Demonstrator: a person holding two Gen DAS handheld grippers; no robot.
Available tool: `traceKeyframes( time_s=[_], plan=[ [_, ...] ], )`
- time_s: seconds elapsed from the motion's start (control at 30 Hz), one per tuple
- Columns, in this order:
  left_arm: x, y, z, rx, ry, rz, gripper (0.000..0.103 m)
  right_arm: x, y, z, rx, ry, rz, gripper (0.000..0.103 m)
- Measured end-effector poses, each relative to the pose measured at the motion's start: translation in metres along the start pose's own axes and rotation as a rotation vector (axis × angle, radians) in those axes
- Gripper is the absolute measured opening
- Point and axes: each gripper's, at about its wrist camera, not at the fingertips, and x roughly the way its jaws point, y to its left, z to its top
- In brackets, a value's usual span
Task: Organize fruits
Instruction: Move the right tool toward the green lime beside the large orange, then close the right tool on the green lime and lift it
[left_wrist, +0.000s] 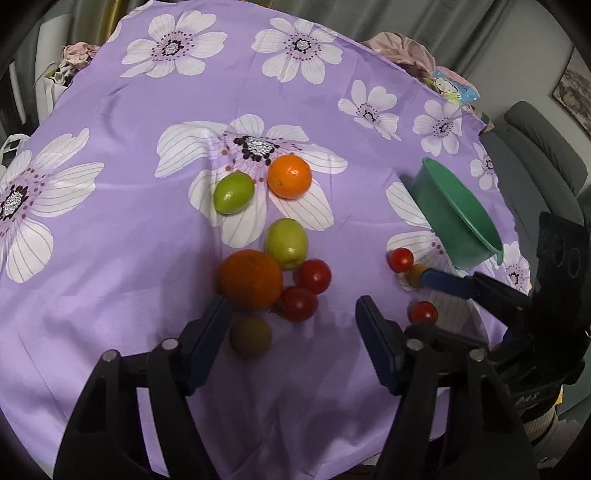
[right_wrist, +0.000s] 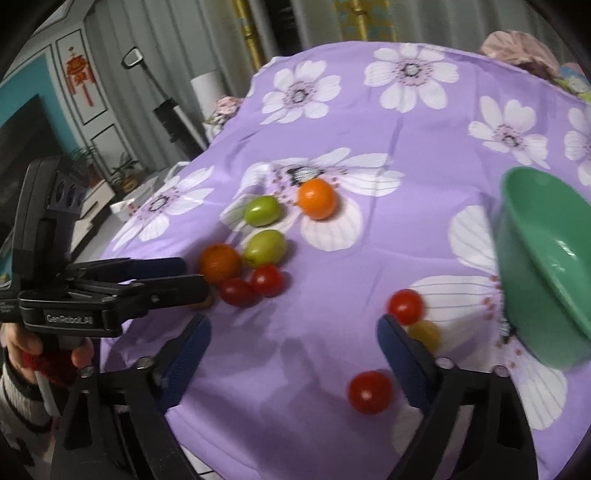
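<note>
- The fruits lie loose on the purple floral cloth (left_wrist: 110, 258); none is in the green bowl (left_wrist: 454, 218) yet.
- The main cluster sits near centre in the left wrist view: a large orange (left_wrist: 249, 278), a green fruit (left_wrist: 286, 243) at its 1 o'clock, two red tomatoes (left_wrist: 312, 276) (left_wrist: 298, 303) at its 3 to 4 o'clock, and a dull brownish fruit (left_wrist: 250, 336) at its 6 o'clock.
- A smaller orange (left_wrist: 289, 176) and a second green fruit (left_wrist: 233, 193) lie apart at 12 o'clock of the cluster.
- Three more pieces lie near the bowl in the right wrist view: a tomato (right_wrist: 405, 306), a yellowish fruit (right_wrist: 426, 334) touching it, and a tomato (right_wrist: 370, 392) nearer the camera.
- Handling, as a judgement: the tomatoes look smooth, thin-skinned and light, so they may roll or bruise; a gentle grip across the widest part suits them. The oranges look firmer, with a dimpled rind, and tolerate a firmer hold across the equator.
- The bowl appears to be rigid glossy plastic and stands tilted, at 3 o'clock of the cluster.
- The cloth looks thin, satiny and wrinkled; round fruit may slide on it.
- The left gripper (left_wrist: 291, 325) is released, its jaws straddling the brownish fruit and the lower tomato without pressing either.
- The right gripper (right_wrist: 293, 343) is released and grasps nothing; its right finger (right_wrist: 400, 347) stands just beside the yellowish fruit.
</note>
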Motion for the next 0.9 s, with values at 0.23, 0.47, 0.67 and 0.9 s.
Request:
traceKeyframes(
  time_s=[0.23, 0.47, 0.67, 0.9],
  plan=[
    [0.002, 0.01, 0.016, -0.02, -0.028, 0.011, 0.06, 0.016, 0.018, 0.017, -0.107, -0.061, 0.07, 0.08],
    [0.018, 0.015, 0.044, 0.015, 0.008, -0.009, 0.059, 0.042, 0.011, 0.045, -0.088, -0.022, -0.002, 0.073],
    [0.04, 0.017, 0.056, 0.002, 0.088, -0.061, 0.059, 0.063, 0.009, 0.055, -0.067, 0.026, 0.02, 0.066],
    [0.055, 0.016, 0.061, -0.023, 0.137, -0.094, 0.052, 0.081, -0.001, 0.065, 0.023, 0.1, 0.134, 0.062]
  ],
)
